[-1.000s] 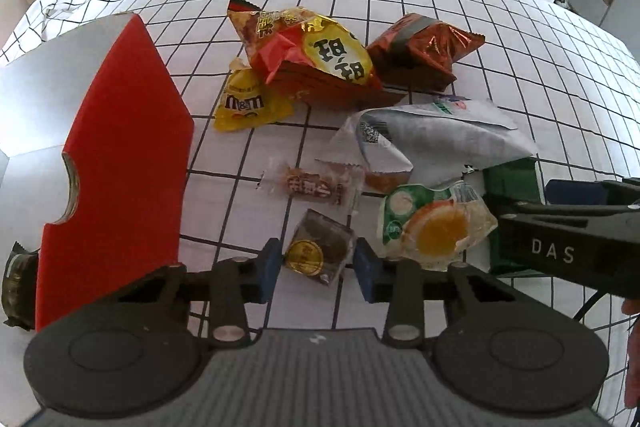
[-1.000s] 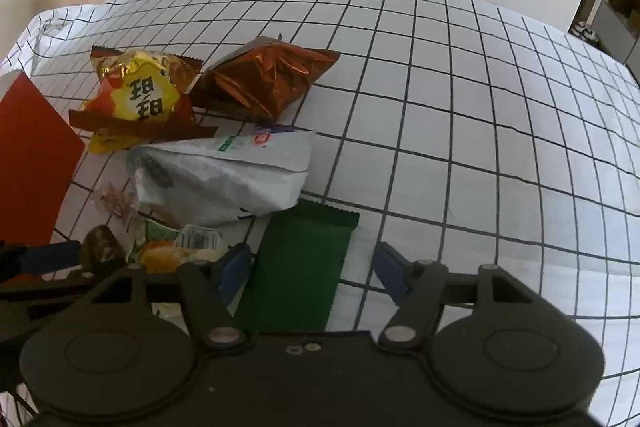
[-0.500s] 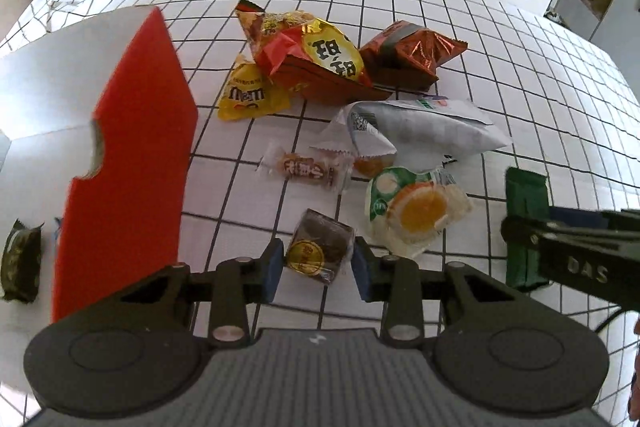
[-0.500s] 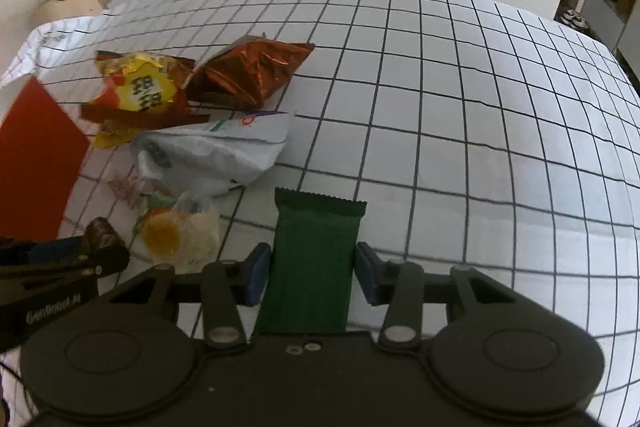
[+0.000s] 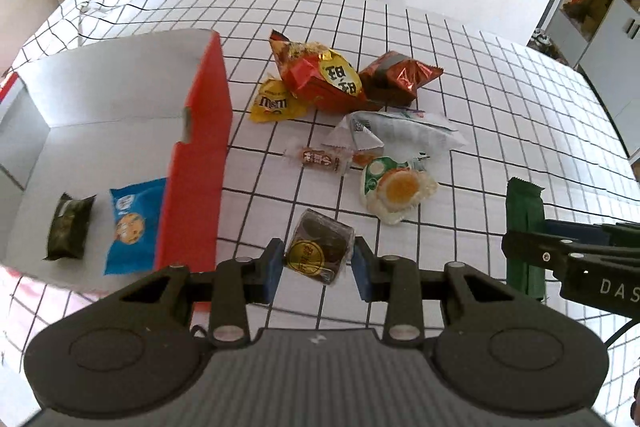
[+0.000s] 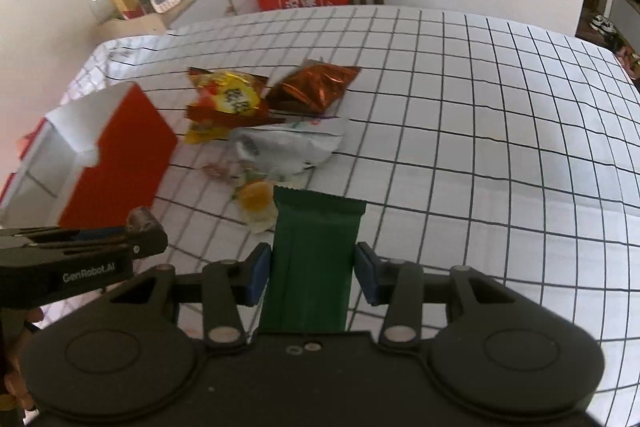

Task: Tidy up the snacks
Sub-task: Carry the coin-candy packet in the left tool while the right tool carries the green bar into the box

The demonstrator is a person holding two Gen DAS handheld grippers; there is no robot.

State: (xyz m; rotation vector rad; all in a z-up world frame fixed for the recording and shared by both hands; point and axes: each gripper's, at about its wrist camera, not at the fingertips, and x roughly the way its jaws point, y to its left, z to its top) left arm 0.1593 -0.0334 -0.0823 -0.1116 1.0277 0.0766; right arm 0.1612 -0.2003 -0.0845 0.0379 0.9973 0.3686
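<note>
Snacks lie in a loose heap on the checked counter (image 5: 500,75) ahead of both pairs of fingers. The left gripper (image 5: 318,264) has its blue fingers (image 5: 271,265) closed narrowly on a dark cake (image 5: 319,246) with a gold round label, pressing it from both sides. The right gripper (image 6: 313,274) grips a green bar (image 6: 314,259) the same way, the bar standing up between its fingers (image 6: 366,273) and reaching forward past them.

Just ahead of the left fingers lies an egg packet (image 5: 394,189), with a small candy (image 5: 320,159) to its left and a white bag (image 5: 394,135) beyond it. Farther ahead sit a yellow M&M pouch (image 5: 274,103), a red-and-gold bag (image 5: 320,77) and a brown foil bag (image 5: 400,77), all touching or overlapping.

Left of the left fingers stands a red box (image 5: 200,163), open at the top with a white inside. On its floor lie a blue cookie packet (image 5: 132,225) and a dark wrapped piece (image 5: 69,226), apart from each other.

In the right wrist view the left gripper shows at the left of the right fingers, the cake at its tip.
</note>
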